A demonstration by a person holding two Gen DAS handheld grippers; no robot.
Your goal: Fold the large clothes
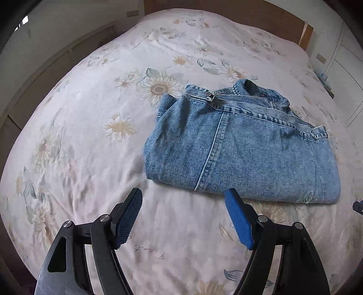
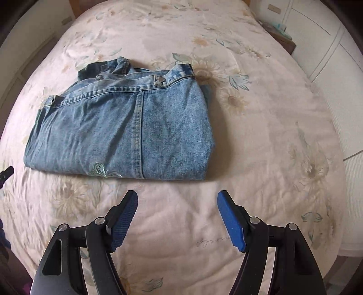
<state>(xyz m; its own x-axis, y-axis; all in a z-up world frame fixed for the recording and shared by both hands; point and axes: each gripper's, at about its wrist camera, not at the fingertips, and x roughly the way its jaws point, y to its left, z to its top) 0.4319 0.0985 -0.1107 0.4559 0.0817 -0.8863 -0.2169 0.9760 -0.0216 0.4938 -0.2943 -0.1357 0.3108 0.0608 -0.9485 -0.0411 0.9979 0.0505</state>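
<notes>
A blue denim jacket (image 1: pixel 245 145) lies folded into a thick rectangle on the flowered bedspread (image 1: pixel 90 136), collar and a metal snap at its far edge. My left gripper (image 1: pixel 183 197) hovers open above the bed just short of the jacket's near fold, nothing between its blue pads. In the right wrist view the same jacket (image 2: pixel 122 129) lies left of centre, a small embroidered patch on its near edge. My right gripper (image 2: pixel 178 199) is open too, held over bare bedspread (image 2: pixel 261 136) in front of the jacket's near right corner, apart from the cloth.
The bed fills both views. A wooden headboard (image 1: pixel 249 20) stands at the far end, white cupboard doors (image 2: pixel 329 45) along the right side, a low wall ledge (image 1: pixel 45 68) on the left. The tip of the other gripper (image 2: pixel 5 173) shows at the picture's left edge.
</notes>
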